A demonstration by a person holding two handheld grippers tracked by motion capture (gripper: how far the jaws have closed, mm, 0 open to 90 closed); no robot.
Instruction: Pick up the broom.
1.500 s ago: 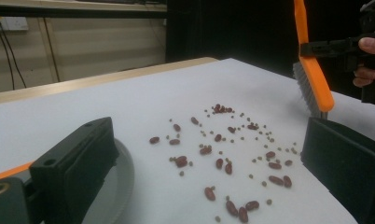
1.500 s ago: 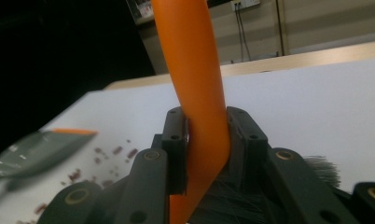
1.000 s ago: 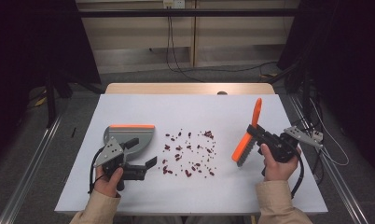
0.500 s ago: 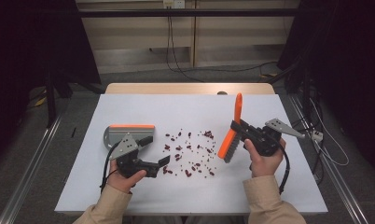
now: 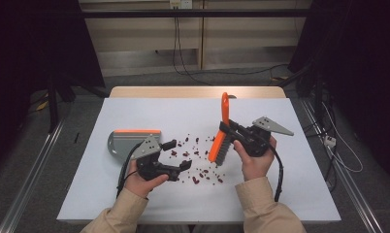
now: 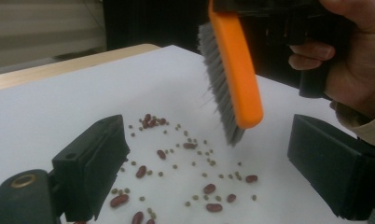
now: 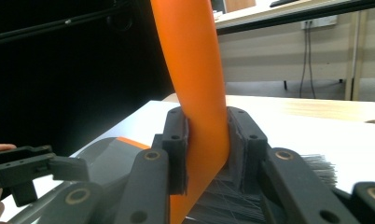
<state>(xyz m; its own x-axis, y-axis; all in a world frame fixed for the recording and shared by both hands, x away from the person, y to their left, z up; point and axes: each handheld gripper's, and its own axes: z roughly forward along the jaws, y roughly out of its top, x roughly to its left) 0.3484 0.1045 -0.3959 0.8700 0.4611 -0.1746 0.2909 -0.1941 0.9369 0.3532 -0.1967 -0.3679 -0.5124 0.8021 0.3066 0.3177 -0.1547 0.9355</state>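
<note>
The white table (image 5: 290,184) is carrying all items. The grey dustpan (image 5: 125,144) with an orange edge is lying at 9 o'clock of the spill, just beside the left gripper (image 5: 176,155). That gripper's jaws are standing apart with nothing between them, having just been closing slightly. The right gripper (image 7: 208,140) is clamping the orange brush (image 5: 221,131) by its handle, bristles hanging apparently just above the table. The scattered beans (image 5: 198,162) are lying between both grippers, at 7 o'clock of the brush.

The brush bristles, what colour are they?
Grey, under an orange back, on the brush. The left gripper view shows the bristles best.
</note>
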